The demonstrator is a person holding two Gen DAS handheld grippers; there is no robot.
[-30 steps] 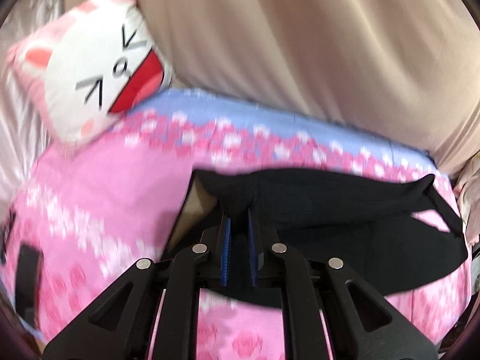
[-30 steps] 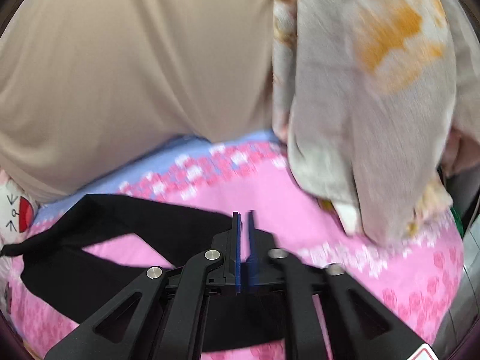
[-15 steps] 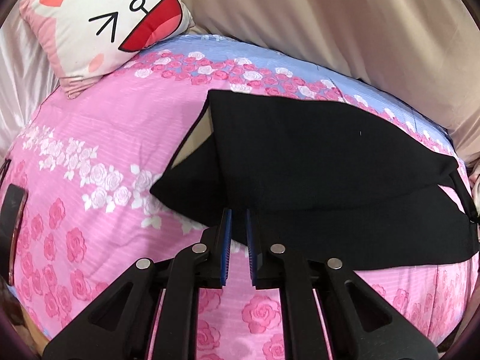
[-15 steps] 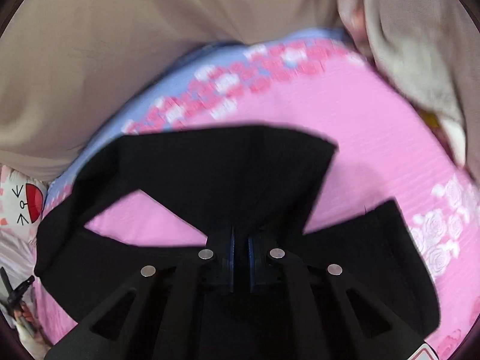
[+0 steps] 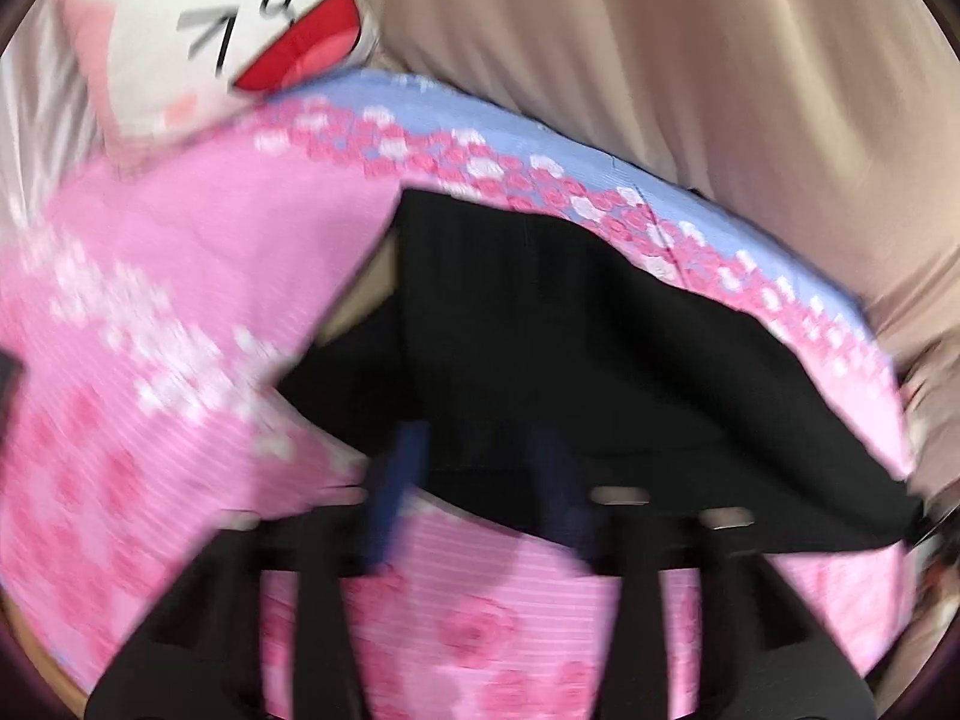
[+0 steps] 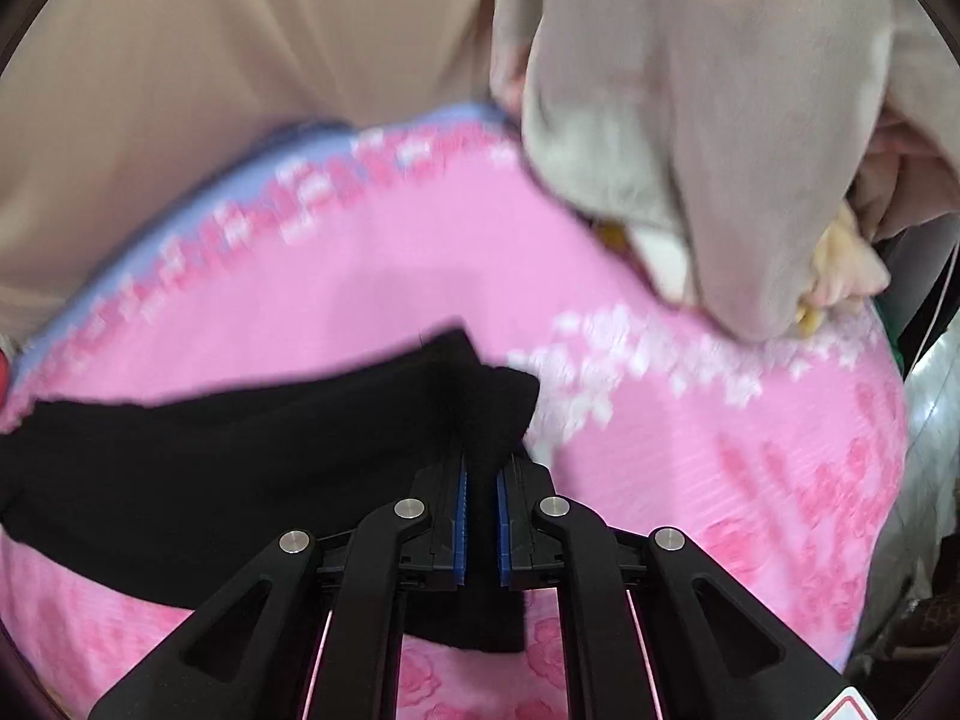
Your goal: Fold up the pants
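Black pants (image 5: 570,360) lie folded lengthwise on a pink rose-patterned bedspread (image 5: 180,300). In the blurred left wrist view, my left gripper (image 5: 480,480) stands open at the near edge of the pants, its blue pads wide apart and nothing between them. In the right wrist view, my right gripper (image 6: 480,516) is shut on the end of the black pants (image 6: 240,468), with a fold of cloth bunched between the blue pads; the rest of the garment trails off to the left.
A white cat-face pillow (image 5: 240,42) sits at the bed's far left. A beige curtain (image 5: 690,60) hangs behind the bed. A grey-and-orange blanket (image 6: 690,120) is heaped at the far right. The bedspread's blue border (image 5: 540,144) runs along the far edge.
My left gripper has opened and let go of the pants. My right gripper has carried its end of the pants, and the cloth now lies flatter.
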